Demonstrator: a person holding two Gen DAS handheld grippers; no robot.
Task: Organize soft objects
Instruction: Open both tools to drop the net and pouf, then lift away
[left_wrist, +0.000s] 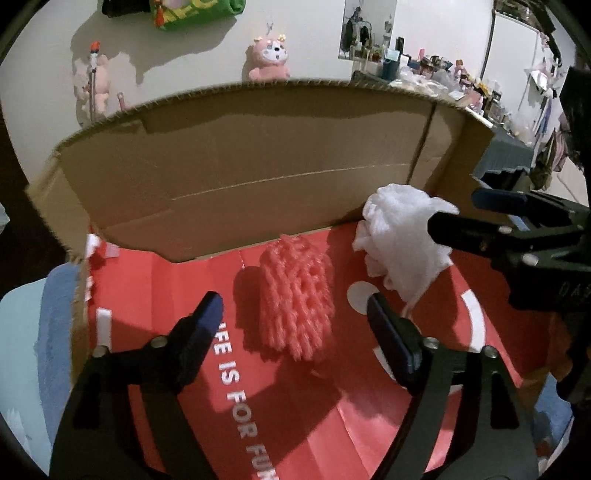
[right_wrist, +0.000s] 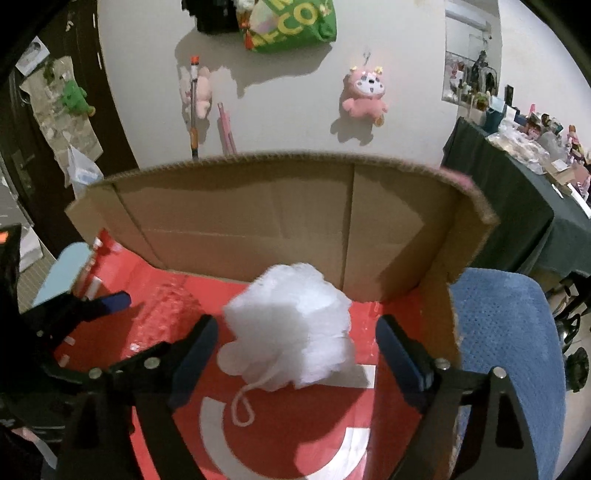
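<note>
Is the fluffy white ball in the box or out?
In. The white pouf lies on the box's red floor, between the right gripper's open jaws.

Two puffs (left_wrist: 295, 295) in box (left_wrist: 258, 147)

Right wrist view. The right gripper (right_wrist: 295, 339) stands wide open at 6 o'clock, its fingers (right_wrist: 195, 347) flanking, without touching, a white mesh puff (right_wrist: 291, 328) at centre on the box's red floor (right_wrist: 295, 432). Cardboard wall (right_wrist: 258, 225) at 12 o'clock; left gripper (right_wrist: 92, 306) at 9 o'clock; blue cushion (right_wrist: 509, 350) at 3 o'clock.
</note>
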